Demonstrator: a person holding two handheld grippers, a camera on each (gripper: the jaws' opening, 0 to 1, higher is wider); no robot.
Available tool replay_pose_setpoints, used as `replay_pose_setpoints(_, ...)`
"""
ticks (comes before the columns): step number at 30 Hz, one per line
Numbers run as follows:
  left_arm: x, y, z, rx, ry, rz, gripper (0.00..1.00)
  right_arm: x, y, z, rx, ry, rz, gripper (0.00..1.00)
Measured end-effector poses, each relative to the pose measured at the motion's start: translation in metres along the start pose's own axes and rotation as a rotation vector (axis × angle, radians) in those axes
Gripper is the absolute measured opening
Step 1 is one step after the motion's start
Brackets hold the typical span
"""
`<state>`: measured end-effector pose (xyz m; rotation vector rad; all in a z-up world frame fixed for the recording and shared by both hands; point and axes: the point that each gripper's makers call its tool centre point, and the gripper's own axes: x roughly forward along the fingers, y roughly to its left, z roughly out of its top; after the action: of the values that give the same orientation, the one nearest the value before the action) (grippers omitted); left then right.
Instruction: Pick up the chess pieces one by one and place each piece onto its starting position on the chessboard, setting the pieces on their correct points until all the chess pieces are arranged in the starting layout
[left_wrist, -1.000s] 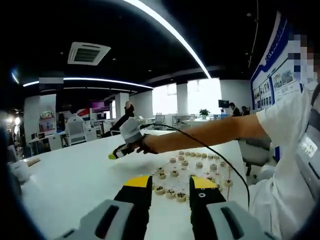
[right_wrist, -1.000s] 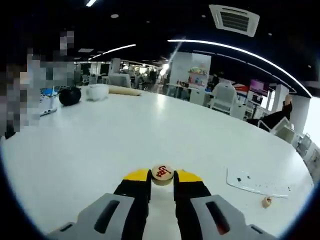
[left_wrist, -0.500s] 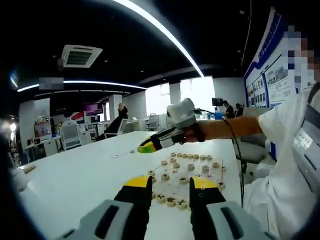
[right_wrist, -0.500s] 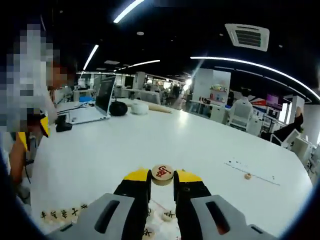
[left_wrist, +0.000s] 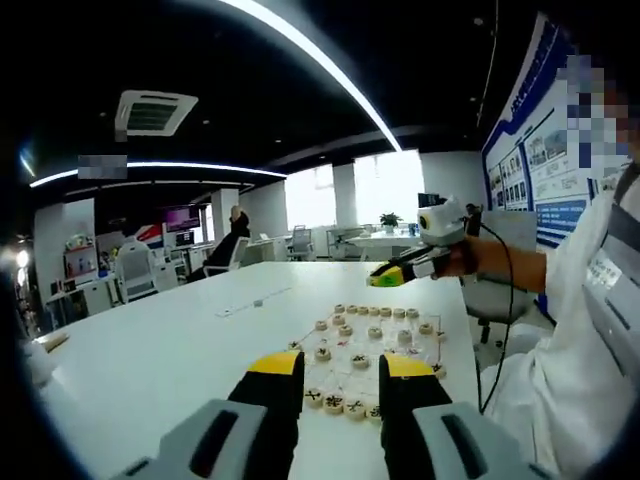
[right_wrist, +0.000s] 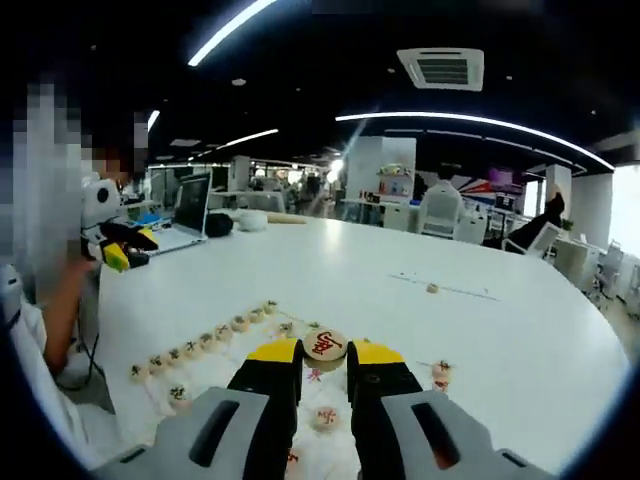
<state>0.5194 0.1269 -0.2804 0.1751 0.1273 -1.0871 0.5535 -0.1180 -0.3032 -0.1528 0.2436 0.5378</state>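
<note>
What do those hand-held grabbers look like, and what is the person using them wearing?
Each grabber has two black jaws with yellow tips and grey housings behind them: the left gripper and the right gripper. Seen from the left gripper view, the right one is slim, with a black cable trailing from it. The person wears a white short-sleeved shirt.

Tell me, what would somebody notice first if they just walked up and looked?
Probably the round chess piece with a red character, pinched between the yellow-tipped jaws of the right gripper above the chessboard. Next, the rows of pale pieces on the big white table, beyond the empty left gripper.
</note>
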Motion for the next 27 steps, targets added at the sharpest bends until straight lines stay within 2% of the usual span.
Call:
replay_pose_setpoints(6,0.0,0.001,0.0,-0.003,0.0,0.002,0.32,-0.043,-0.021,-0.038,0.048,0.038,-0.093,0.19)
replay_pose_setpoints(10,-0.001,0.002,0.0,-0.003,-0.001,0.004,0.32,-0.063,-0.034,-0.071,0.069,0.101,-0.154,0.19)
replay_pose_setpoints(13,0.0,0.001,0.0,-0.003,0.001,0.005,0.32,-0.072,-0.033,-0.09,0.088,0.137,-0.163,0.19)
replay_pose_setpoints(15,0.0,0.001,-0.001,-0.004,0.005,0.003,0.32,-0.079,-0.025,-0.106,0.096,0.191,-0.139,0.19)
replay_pose_setpoints(20,0.002,0.001,-0.002,-0.005,0.006,0.0,0.32,-0.081,-0.022,-0.111,0.067,0.21,-0.142,0.19)
replay_pose_setpoints(27,0.0,0.001,-0.002,-0.002,0.006,0.001,0.32,-0.072,-0.026,-0.122,0.078,0.237,-0.149,0.19)
